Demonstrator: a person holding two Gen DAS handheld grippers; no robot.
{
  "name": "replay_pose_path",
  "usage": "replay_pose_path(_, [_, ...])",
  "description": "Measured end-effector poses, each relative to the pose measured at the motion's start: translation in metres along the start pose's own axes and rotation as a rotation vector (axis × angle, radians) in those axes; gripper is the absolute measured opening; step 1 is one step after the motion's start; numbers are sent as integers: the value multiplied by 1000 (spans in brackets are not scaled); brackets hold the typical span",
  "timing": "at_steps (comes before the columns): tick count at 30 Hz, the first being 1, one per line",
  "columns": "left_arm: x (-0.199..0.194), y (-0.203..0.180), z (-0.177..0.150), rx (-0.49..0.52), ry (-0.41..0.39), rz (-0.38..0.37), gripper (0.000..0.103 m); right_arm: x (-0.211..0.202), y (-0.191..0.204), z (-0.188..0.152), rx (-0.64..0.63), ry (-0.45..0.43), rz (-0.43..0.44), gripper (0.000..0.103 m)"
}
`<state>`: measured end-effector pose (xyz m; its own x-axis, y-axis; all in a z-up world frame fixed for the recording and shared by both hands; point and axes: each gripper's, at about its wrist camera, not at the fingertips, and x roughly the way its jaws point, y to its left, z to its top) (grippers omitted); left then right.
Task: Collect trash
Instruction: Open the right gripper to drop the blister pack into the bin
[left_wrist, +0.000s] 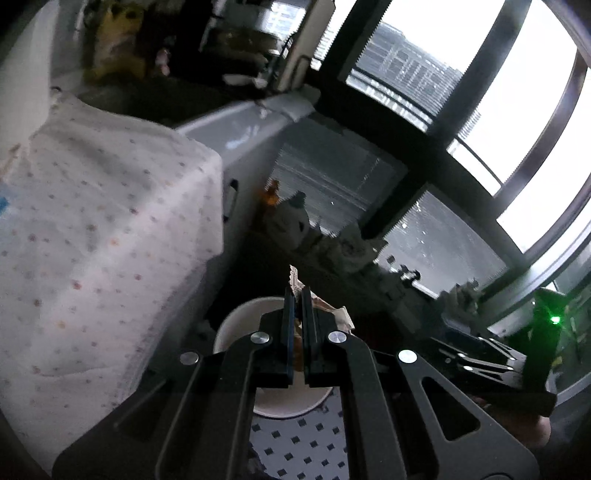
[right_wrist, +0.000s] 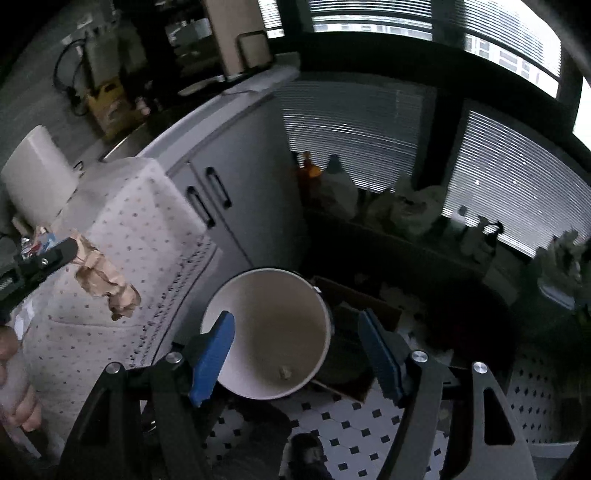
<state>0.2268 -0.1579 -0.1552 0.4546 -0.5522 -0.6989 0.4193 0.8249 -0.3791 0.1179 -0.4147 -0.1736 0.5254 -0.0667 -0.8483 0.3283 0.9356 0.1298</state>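
A white round bin (right_wrist: 258, 275) stands on the tiled floor beside the table. A small scrap (right_wrist: 284, 372) lies at its bottom. My right gripper (right_wrist: 295, 321) hangs open over the bin's mouth, nothing between its blue pads (right_wrist: 216, 347). My left gripper (left_wrist: 299, 295) is shut on a crumpled piece of brown paper (left_wrist: 294, 281), above the bin's rim (left_wrist: 231, 321). In the right wrist view that left gripper (right_wrist: 68, 247) reaches in from the left, over the table edge, and the brown paper (right_wrist: 107, 284) dangles from it. The right gripper's body (left_wrist: 480, 356) shows low at the right.
A table with a dotted white cloth (right_wrist: 147, 229) stands left of the bin, a grey cabinet (right_wrist: 251, 192) behind it. A cardboard box (right_wrist: 369, 299) sits to the right of the bin. Bags and bottles (right_wrist: 410, 210) line the window sill. A person's hand (right_wrist: 14, 387) is at the left edge.
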Motion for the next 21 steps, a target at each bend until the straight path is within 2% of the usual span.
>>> replay_pose_path(4, [24, -10, -6, 9, 54, -41, 4, -4, -17, -7, 31, 2, -27, 69])
replay_pose_path(6, [34, -15, -9, 6, 75, -91, 6, -8, -25, -10, 45, 1, -35, 69])
replay_pose_path(7, [40, -18, -9, 5, 84, -118, 16, -10, -28, -12, 50, 1, -40, 69])
replay_pose_path(8, [42, -20, -8, 8, 92, -126, 43, -11, -30, -13, 56, 0, -47, 69])
replay_pose_path(10, [39, -22, -6, 11, 62, -105, 70, -14, -33, -14, 62, -7, -53, 69])
replay_pose_path(15, [21, -12, 0, -10, 30, -75, 76, -17, -28, -9, 60, -23, -40, 69])
replay_pose_path(17, [8, -6, 2, -19, 3, -51, 86, -19, -23, -5, 53, -35, -30, 73])
replay_pose_path(21, [-17, 10, 4, -49, -39, -4, 91, -24, -12, 3, 41, -62, -15, 81])
